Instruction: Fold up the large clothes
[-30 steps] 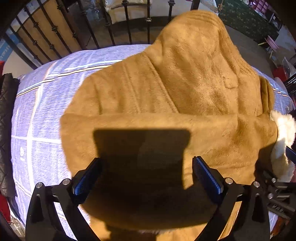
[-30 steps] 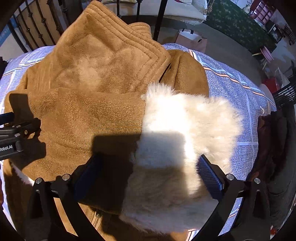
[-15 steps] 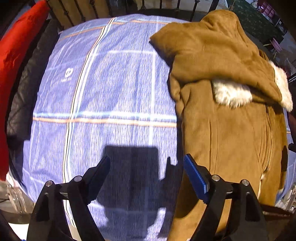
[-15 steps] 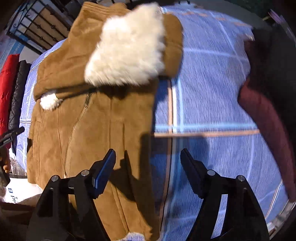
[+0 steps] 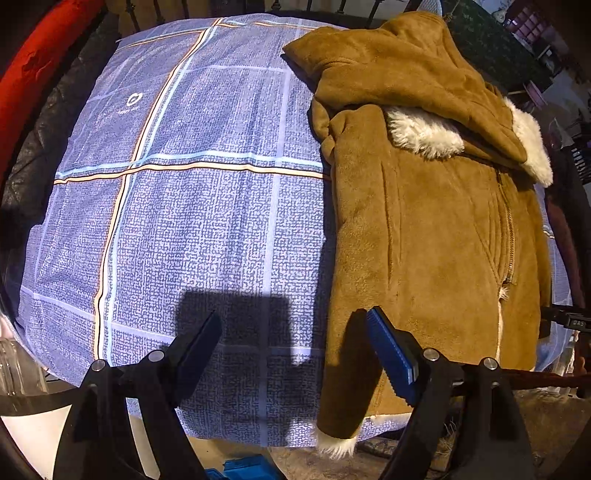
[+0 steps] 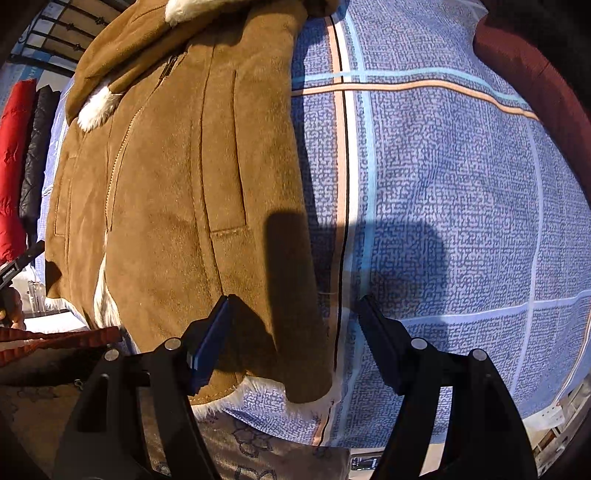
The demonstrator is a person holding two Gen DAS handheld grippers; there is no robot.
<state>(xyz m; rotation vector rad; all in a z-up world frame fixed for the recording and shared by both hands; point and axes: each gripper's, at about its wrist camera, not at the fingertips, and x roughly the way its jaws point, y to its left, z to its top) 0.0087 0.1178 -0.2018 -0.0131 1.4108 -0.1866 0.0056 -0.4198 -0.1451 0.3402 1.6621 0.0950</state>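
A brown suede coat (image 5: 436, 221) with white fur lining lies front up on the blue checked bed sheet (image 5: 207, 206), its hood folded down over the chest. My left gripper (image 5: 291, 326) hovers open near the bed's front edge. The coat's left sleeve (image 5: 343, 332) lies just inside its blue right pad (image 5: 391, 350), with bare sheet under the other finger. In the right wrist view the coat (image 6: 177, 177) fills the left half. My right gripper (image 6: 293, 306) straddles the other sleeve (image 6: 291, 295) near its fur cuff; its jaws are closing and the pads do not press it.
A red jacket (image 5: 22, 74) and a black quilted one (image 5: 55, 122) lie along the bed's left side, and a dark red garment (image 6: 535, 85) lies along the right. Iron bed rails (image 6: 62, 26) stand at the far end. A patterned rug (image 6: 240, 450) lies below the bed's front edge.
Both grippers have left the coat's folded hood and fur collar and swung apart towards the bed's front edge, one to each sleeve. Both pairs of jaws have narrowed.
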